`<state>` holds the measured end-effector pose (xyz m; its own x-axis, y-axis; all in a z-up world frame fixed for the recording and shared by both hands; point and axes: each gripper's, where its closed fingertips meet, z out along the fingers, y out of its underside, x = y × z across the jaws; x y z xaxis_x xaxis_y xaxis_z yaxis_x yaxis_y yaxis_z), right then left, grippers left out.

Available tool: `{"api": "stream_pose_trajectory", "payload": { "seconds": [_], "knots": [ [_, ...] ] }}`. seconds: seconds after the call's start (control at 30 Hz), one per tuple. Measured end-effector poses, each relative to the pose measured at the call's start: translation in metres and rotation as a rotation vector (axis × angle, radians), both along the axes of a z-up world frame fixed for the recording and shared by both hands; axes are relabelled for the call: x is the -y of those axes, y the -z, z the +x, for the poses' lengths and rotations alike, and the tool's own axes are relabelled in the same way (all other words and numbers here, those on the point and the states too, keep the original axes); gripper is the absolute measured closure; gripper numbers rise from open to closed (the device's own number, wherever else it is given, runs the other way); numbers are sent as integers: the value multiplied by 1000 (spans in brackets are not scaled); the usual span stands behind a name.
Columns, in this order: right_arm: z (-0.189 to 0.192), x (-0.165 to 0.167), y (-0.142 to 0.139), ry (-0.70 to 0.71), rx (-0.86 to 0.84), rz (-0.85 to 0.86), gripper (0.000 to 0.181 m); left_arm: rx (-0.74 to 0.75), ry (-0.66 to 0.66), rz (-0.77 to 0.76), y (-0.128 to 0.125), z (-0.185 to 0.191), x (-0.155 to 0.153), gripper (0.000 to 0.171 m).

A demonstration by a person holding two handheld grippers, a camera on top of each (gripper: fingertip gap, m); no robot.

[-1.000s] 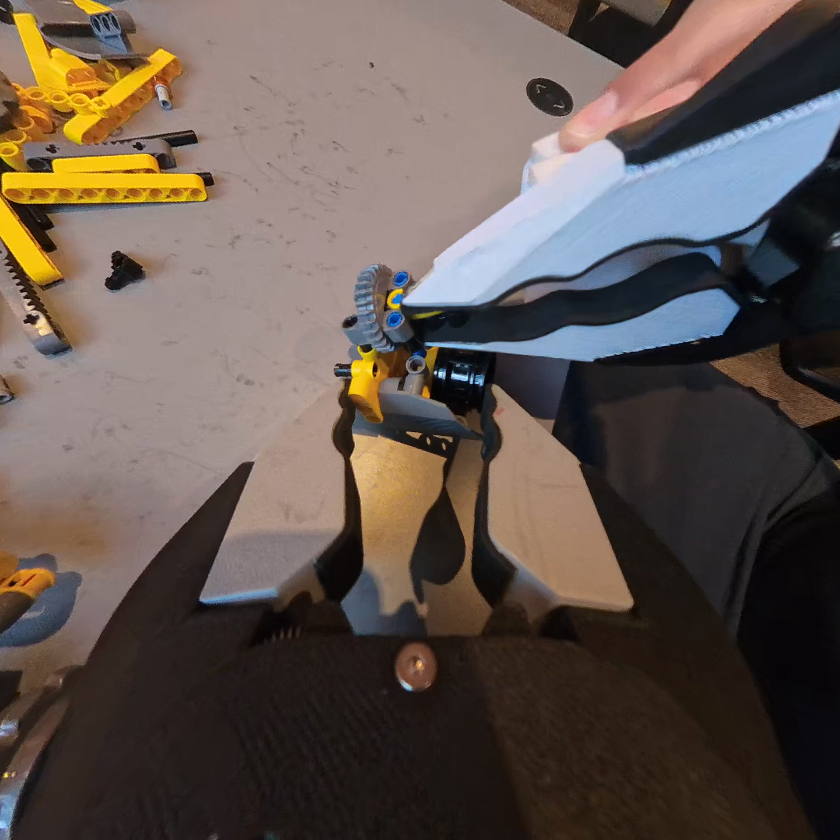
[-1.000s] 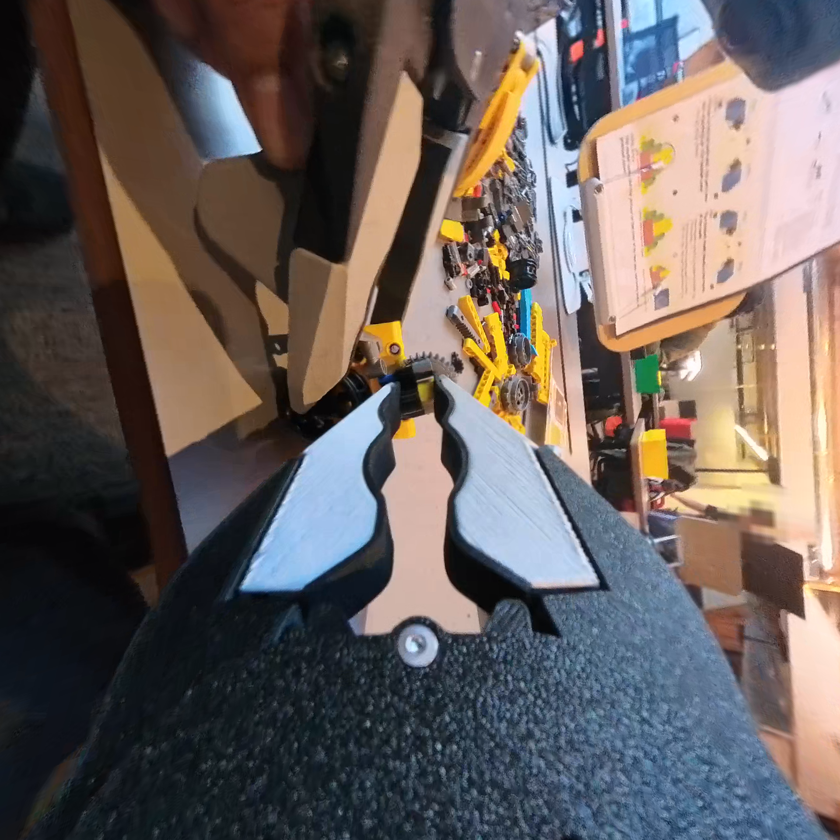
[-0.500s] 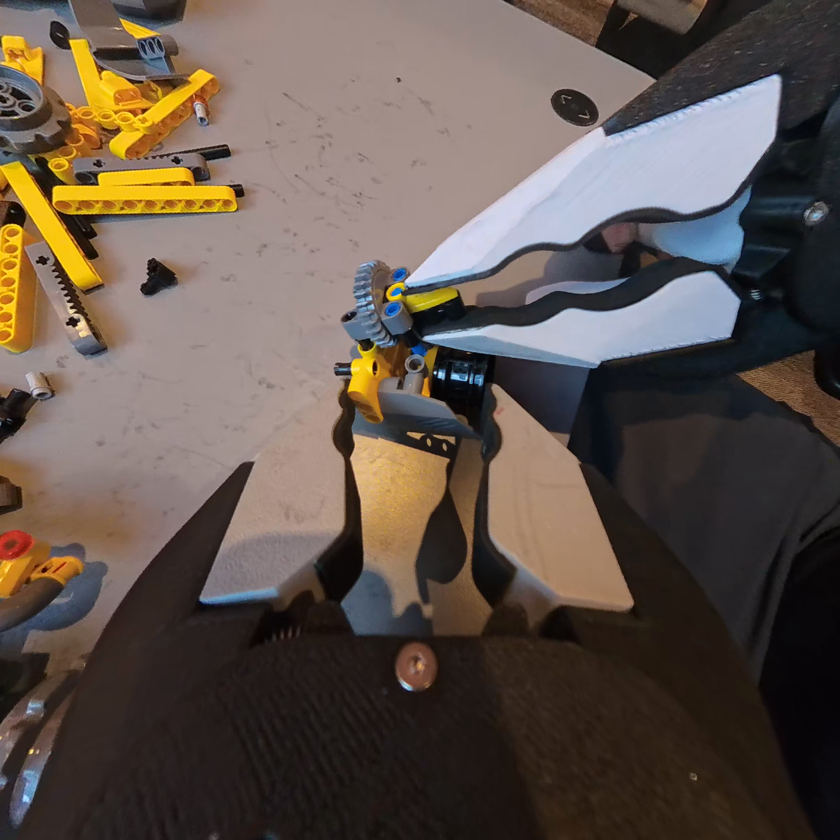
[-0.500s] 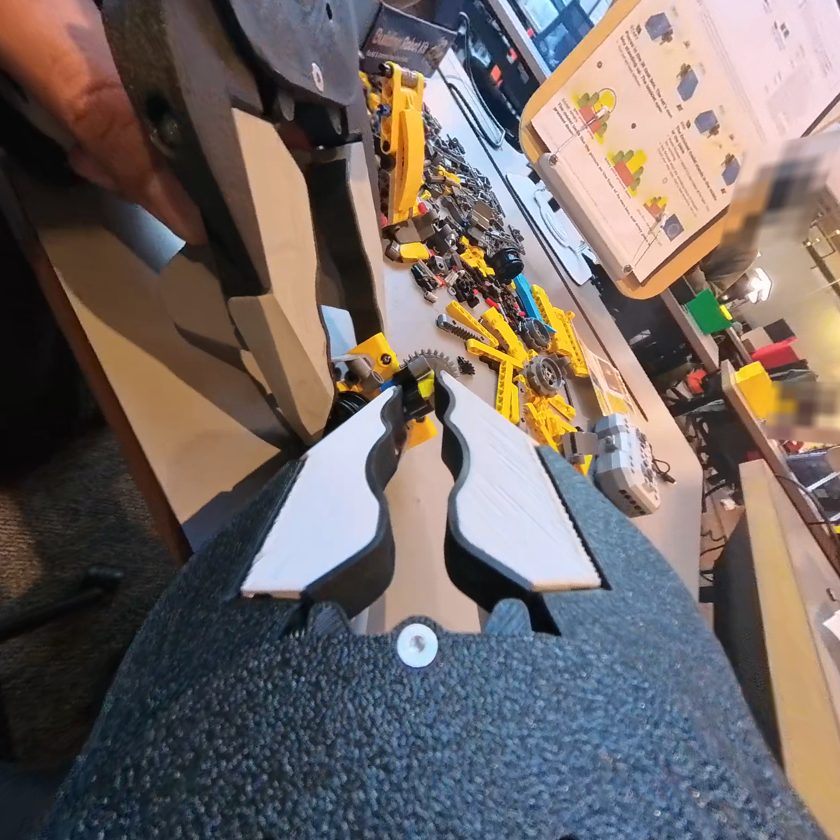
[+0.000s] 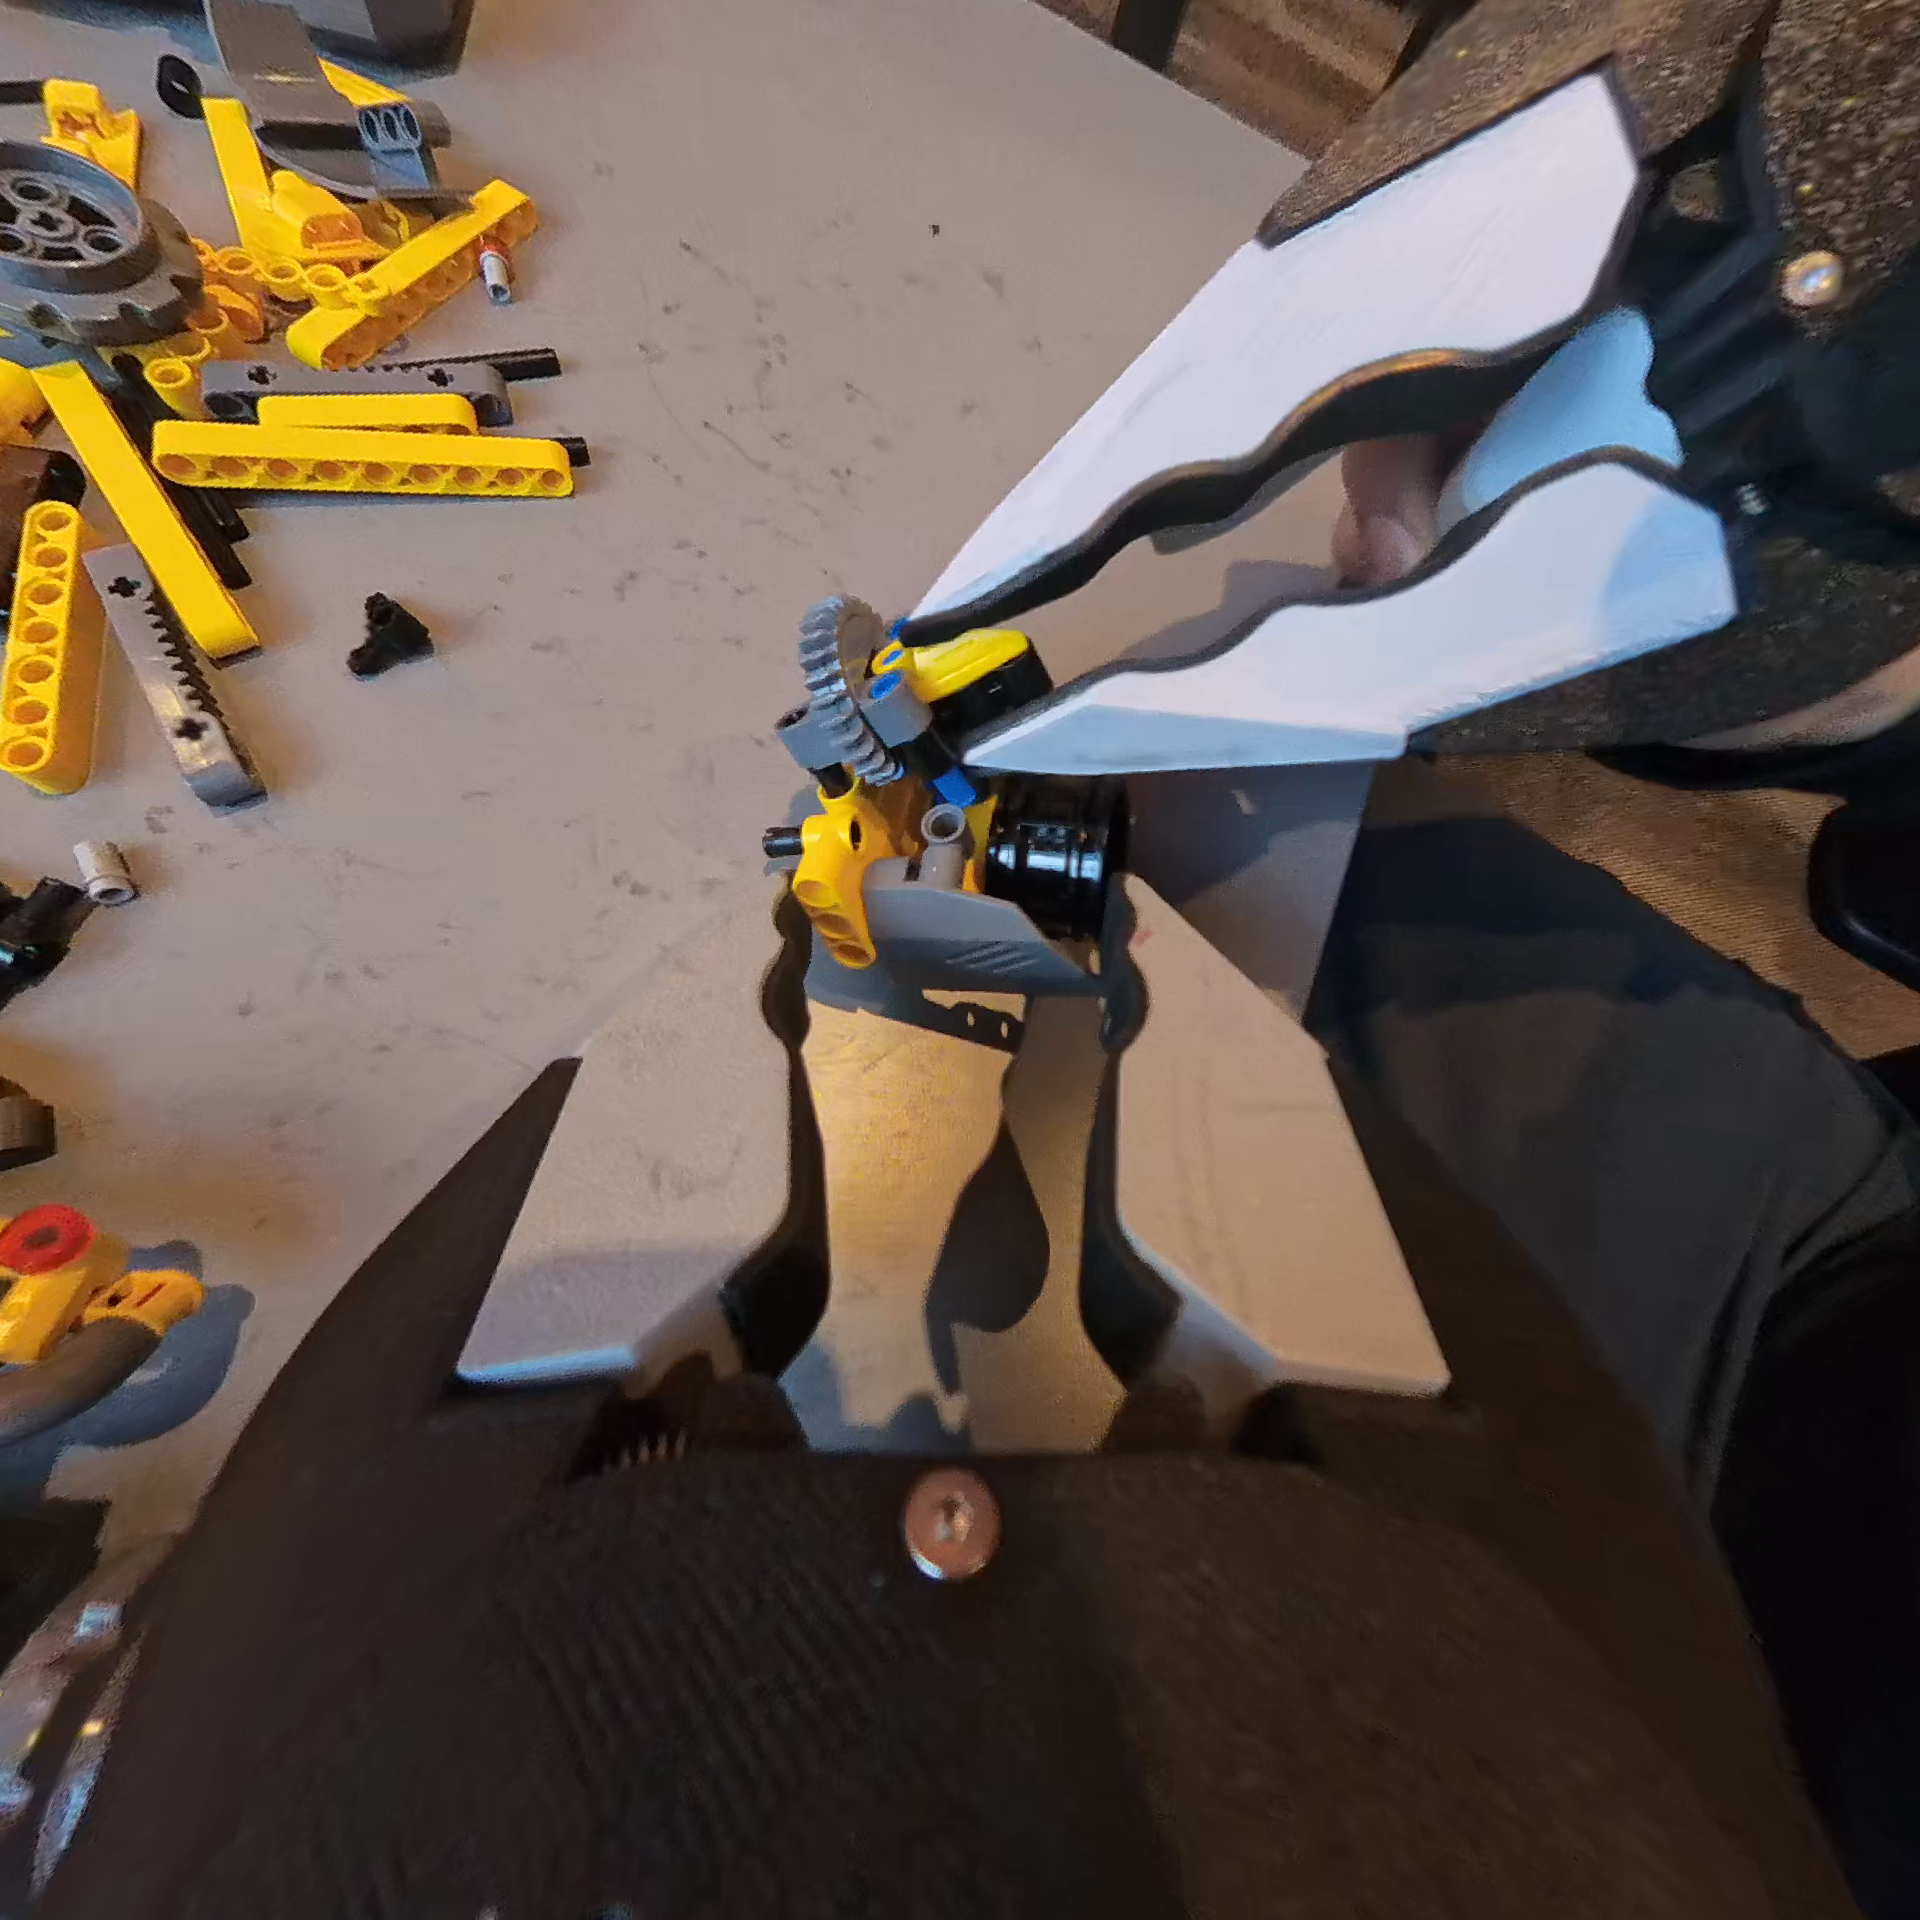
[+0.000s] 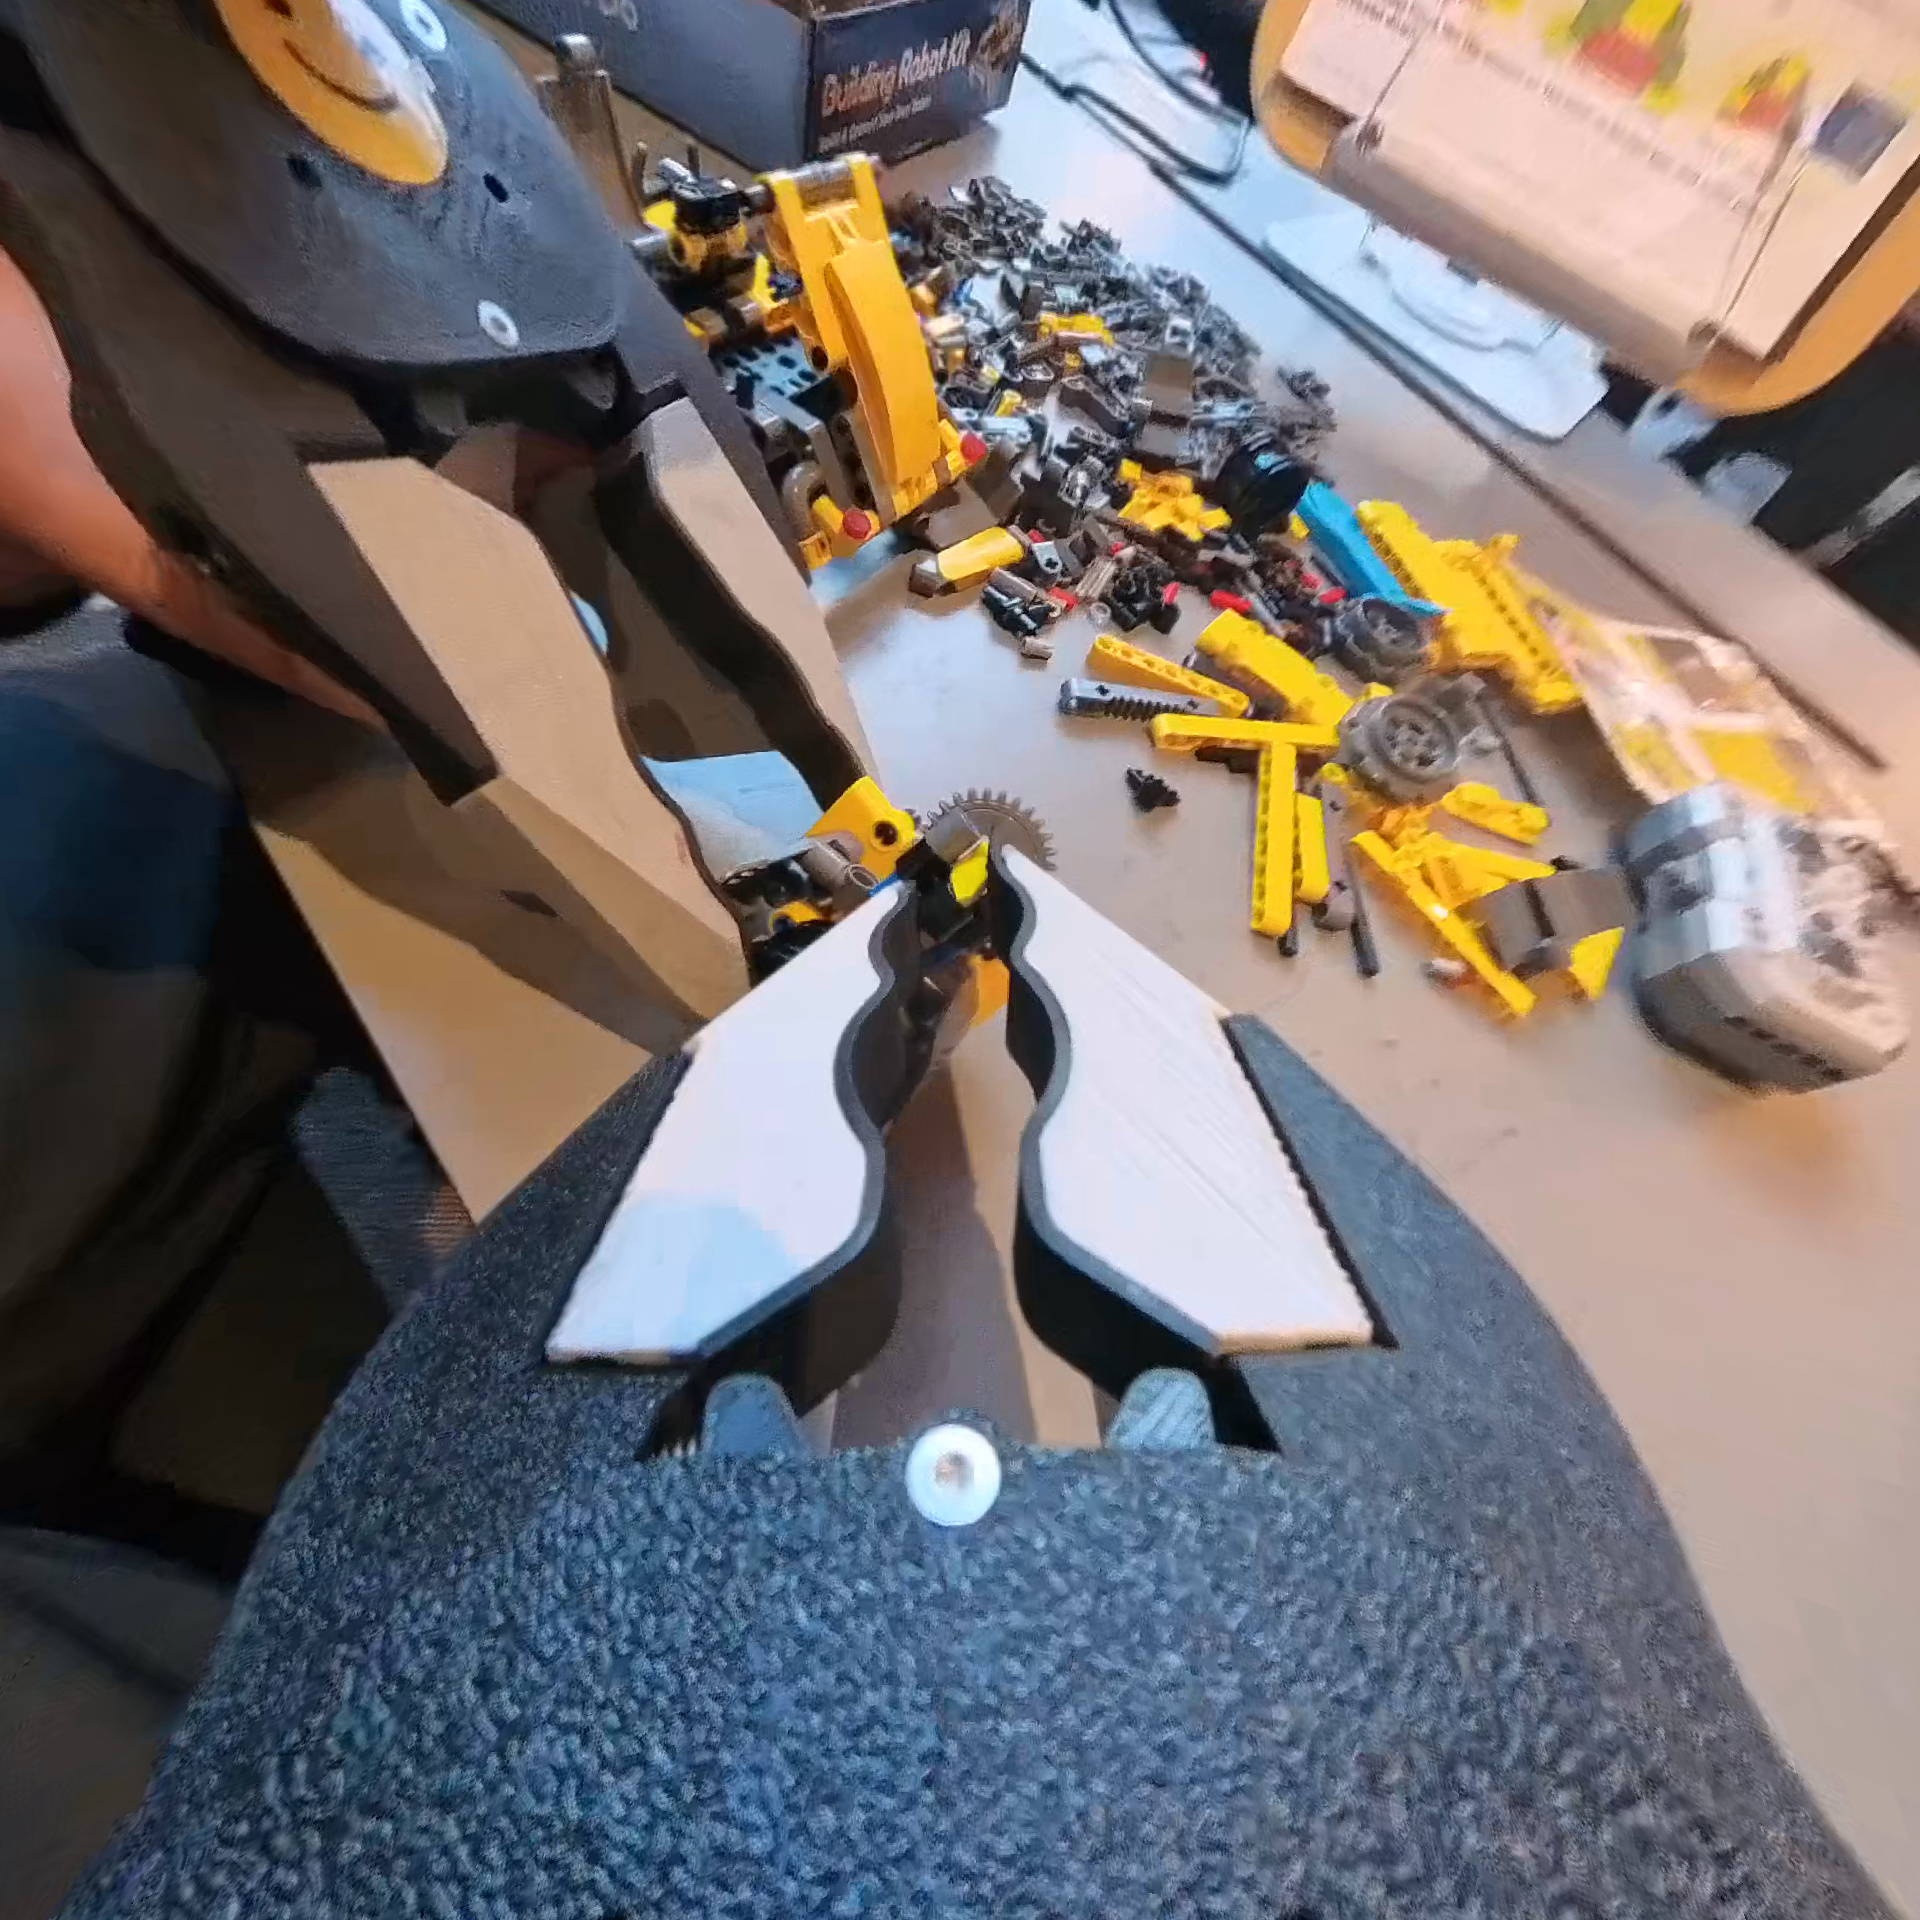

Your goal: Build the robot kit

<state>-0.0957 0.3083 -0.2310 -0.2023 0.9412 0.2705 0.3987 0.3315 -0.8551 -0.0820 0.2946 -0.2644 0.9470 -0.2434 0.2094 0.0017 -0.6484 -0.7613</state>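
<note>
A small yellow, grey and black brick assembly (image 5: 904, 862) hangs over the table's near edge between both grippers. My left gripper (image 5: 951, 940) is shut on its lower end, at the grey panel (image 5: 956, 925) and black wheel (image 5: 1049, 852). My right gripper (image 5: 945, 686) comes in from the upper right and is shut on the yellow and black piece beside the grey gear (image 5: 831, 675). In the right wrist view my right gripper (image 6: 954, 883) grips that piece just under the gear (image 6: 987, 821), and the left gripper (image 6: 790, 862) reaches in from the upper left.
On the grey table (image 5: 727, 312) lie yellow beams (image 5: 364, 457), a toothed rack (image 5: 171, 675), a grey wheel hub (image 5: 62, 218) and a black connector (image 5: 390, 634). Farther back are a parts pile (image 6: 1091, 416), a grey block (image 6: 1766, 956), a dark box (image 6: 904, 73) and a clipboard (image 6: 1558, 135). Left and right tips are no more than a few centimetres apart. The black connector (image 5: 390, 634) sits 9 cm or so from the ends of my left fingers. My right wrist view (image 6: 1146, 788) looks at it from another angle.
My right gripper has rolled about its grip, so its view swung from sideways to upright. Both grippers stay shut on the assembly, which has hardly moved.
</note>
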Motion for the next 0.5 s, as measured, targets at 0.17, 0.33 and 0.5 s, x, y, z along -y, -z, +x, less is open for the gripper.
{"api": "stream_pose_trajectory", "payload": {
  "seconds": [0.17,0.33,0.5],
  "knots": [
    [-3,0,1,31,17,-79,169,-32,-25,-2,1,-4,-1,116],
    [-5,2,0,12,45,-150,168,25,-23,-13,1,-4,-1,116],
    [2,7,-13,-123,85,124,170,162,11,-43,-1,-2,1,117]
  ]
}}
